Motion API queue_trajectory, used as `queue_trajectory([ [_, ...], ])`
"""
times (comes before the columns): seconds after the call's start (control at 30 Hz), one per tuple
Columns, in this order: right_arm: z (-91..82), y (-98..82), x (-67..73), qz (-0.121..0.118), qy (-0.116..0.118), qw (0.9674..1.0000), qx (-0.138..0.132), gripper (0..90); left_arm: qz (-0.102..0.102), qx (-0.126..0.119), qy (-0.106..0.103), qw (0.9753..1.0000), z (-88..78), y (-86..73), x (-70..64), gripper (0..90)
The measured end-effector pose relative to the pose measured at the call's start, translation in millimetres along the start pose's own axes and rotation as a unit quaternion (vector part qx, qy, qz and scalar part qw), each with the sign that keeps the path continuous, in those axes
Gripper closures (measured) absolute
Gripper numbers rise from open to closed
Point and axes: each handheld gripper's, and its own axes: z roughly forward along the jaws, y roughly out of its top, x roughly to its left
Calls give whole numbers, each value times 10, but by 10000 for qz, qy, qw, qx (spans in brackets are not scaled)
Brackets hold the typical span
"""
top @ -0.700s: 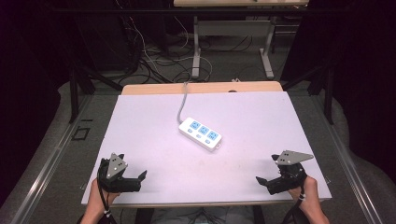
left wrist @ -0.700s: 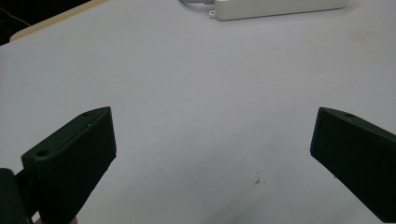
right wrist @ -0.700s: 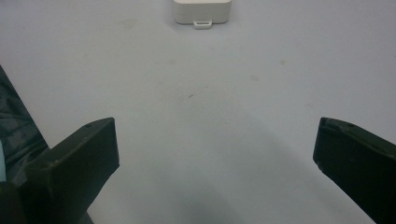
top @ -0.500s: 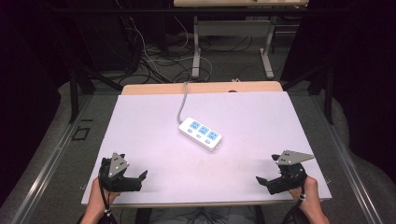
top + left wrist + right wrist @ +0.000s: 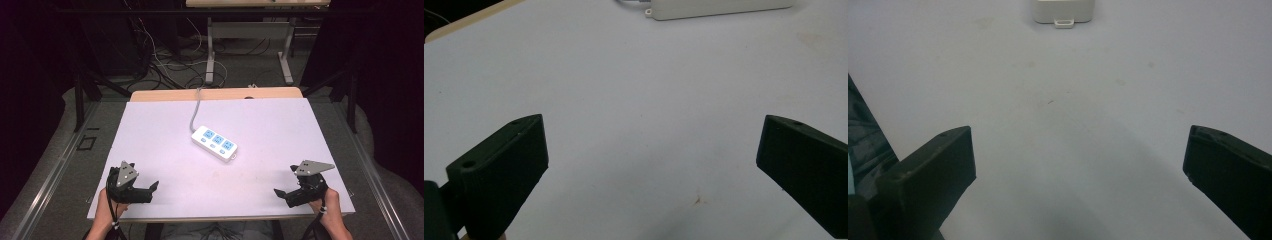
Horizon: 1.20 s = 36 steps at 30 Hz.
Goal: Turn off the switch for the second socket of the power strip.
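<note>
Little has changed. The left black two-jaw gripper (image 5: 150,192), with its grey three-cornered plate on top, has slid a short way toward the near edge of the white tabletop (image 5: 260,130) over the last moments, carried by the person's left hand (image 5: 107,207); its jaws are spread wide, as they were. The right black two-jaw gripper (image 5: 282,194) has dropped a touch toward the same near edge, jaws likewise apart.
</note>
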Motion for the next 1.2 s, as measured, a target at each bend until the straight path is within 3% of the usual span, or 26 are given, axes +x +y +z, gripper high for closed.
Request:
queue_trajectory([
  [0.17,3,-1,-7,-22,35,10000,5,0,31,53,-115,9999,2,45,-1,0],
  [0.5,23,-1,-13,-16,32,10000,23,1,89,108,-147,9998,69,97,-38,0],
  [1.2,32,3,-1,-49,141,9998,92,0,159,27,-23,9999,170,228,-8,0],
])
